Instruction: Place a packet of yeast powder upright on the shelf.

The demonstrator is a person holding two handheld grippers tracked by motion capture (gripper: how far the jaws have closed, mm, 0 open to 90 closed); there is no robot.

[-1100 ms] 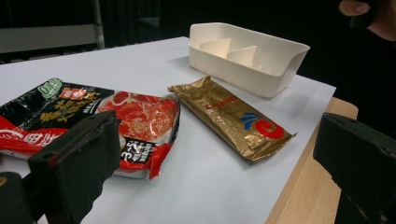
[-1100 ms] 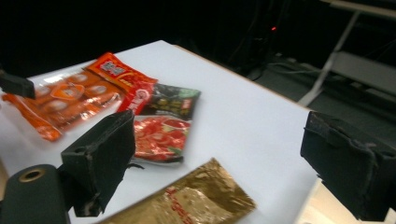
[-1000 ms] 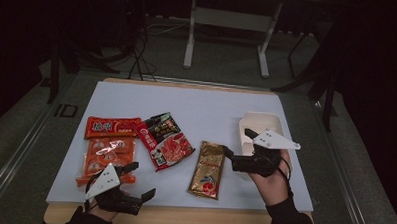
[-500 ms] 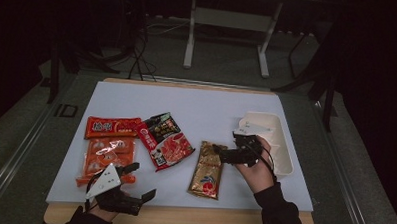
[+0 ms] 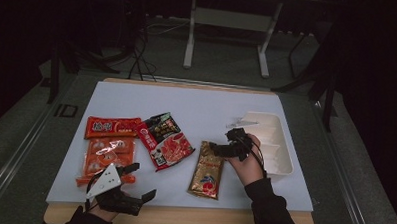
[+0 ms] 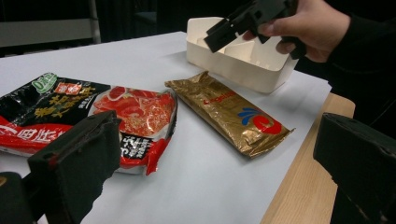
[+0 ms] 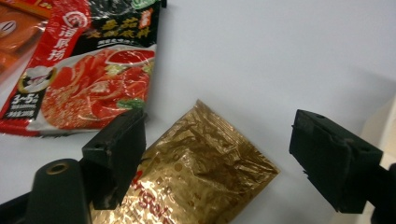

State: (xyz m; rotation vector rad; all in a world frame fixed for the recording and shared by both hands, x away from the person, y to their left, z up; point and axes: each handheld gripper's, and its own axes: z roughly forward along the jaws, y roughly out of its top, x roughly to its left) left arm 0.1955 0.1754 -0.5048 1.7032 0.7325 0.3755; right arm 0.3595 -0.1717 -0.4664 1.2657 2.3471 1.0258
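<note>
A gold foil packet [image 5: 207, 170] lies lengthwise on the white sheet, right of centre. My right gripper [image 5: 219, 143] hovers just over its far end, pointing left and down. In the right gripper view the packet's crinkled top [image 7: 205, 177] sits below and between the two jaws of that gripper [image 7: 219, 149]. The jaws stand wide apart, off the foil, and have just been closing a little. My left gripper [image 5: 141, 181] rests open near the table's front edge, with nothing between its fingers [image 6: 79, 163]. From there I see the gold packet [image 6: 229, 112] and the right gripper [image 6: 233, 25] above it.
A red-and-black soup-base packet [image 5: 165, 141] lies left of the gold one. A red packet [image 5: 112, 127] and an orange packet [image 5: 107, 154] sit farther left. A white divided tray [image 5: 279, 167] stands at the right, close behind the right hand. The wooden table edge [image 6: 299, 186] is near.
The right hand has come left and down, from over the white tray to over the gold packet's far end. The left gripper has stayed where it was.
</note>
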